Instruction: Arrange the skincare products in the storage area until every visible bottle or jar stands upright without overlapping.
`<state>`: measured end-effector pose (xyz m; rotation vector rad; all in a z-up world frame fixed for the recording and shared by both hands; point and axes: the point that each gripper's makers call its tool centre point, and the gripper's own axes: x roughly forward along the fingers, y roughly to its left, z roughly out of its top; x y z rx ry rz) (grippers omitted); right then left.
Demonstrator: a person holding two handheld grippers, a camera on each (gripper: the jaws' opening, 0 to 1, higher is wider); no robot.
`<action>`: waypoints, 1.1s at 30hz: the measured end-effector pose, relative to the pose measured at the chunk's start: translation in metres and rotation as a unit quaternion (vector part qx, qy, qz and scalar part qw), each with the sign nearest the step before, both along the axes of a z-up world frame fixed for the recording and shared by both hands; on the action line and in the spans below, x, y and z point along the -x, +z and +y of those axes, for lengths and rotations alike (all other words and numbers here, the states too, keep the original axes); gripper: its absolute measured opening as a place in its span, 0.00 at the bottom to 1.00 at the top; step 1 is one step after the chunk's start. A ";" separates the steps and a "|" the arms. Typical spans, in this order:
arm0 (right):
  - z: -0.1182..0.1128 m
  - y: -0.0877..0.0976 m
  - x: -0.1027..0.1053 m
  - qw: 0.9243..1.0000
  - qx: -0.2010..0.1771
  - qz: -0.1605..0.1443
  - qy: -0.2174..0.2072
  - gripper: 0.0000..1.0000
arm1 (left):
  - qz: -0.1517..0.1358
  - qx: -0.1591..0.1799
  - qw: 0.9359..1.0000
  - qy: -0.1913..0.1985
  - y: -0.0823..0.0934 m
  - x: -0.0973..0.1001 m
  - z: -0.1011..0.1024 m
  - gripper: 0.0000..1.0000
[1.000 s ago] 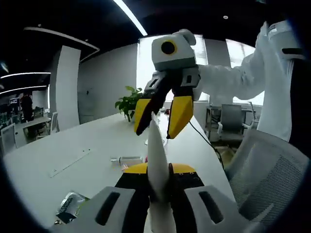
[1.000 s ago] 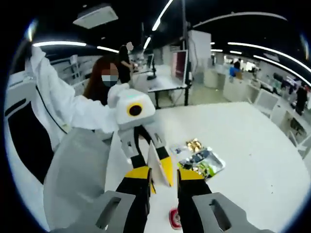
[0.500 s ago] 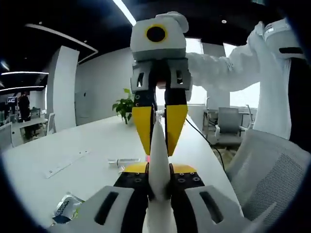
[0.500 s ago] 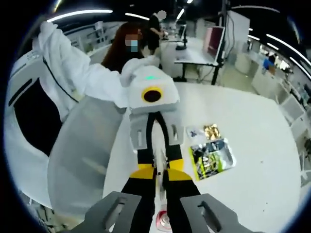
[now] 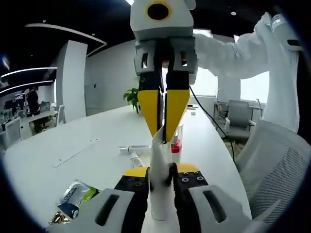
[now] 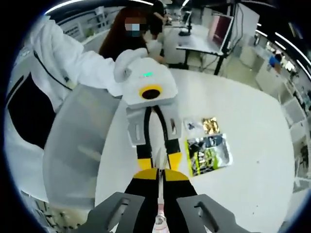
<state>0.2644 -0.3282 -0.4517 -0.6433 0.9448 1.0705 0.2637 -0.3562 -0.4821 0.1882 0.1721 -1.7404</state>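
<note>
A white tube (image 5: 159, 194) stands between the two grippers, held from both ends. My left gripper (image 5: 161, 171) is shut on its lower body. Coming down from above, my right gripper (image 5: 164, 132) is shut on its flat upper end. In the right gripper view the tube (image 6: 159, 160) shows edge-on as a thin white strip between the right gripper (image 6: 159, 176) and the left gripper (image 6: 159, 163). A small clear bottle with a red label (image 5: 176, 143) stands on the white table (image 5: 97, 165) just behind the tube. Another small tube (image 5: 136, 149) lies flat to its left.
Sachets (image 5: 74, 196) lie on the table at the near left, seen again as green and gold packets (image 6: 209, 153). A flat strip (image 5: 75, 153) lies further left. A grey mesh chair (image 6: 77, 145) stands at the table's edge. A person's white sleeve (image 5: 233, 53) reaches in. A plant (image 5: 133, 97) stands at the far end.
My right gripper, open and off to one side a second ago, has come over the tube and shut on its upper end. The left gripper has kept its hold throughout.
</note>
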 end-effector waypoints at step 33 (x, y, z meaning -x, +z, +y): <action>-0.031 0.002 0.006 0.999 0.020 0.025 -0.028 0.00 | -0.047 -0.072 0.996 -0.032 -0.043 0.007 -0.013 0.19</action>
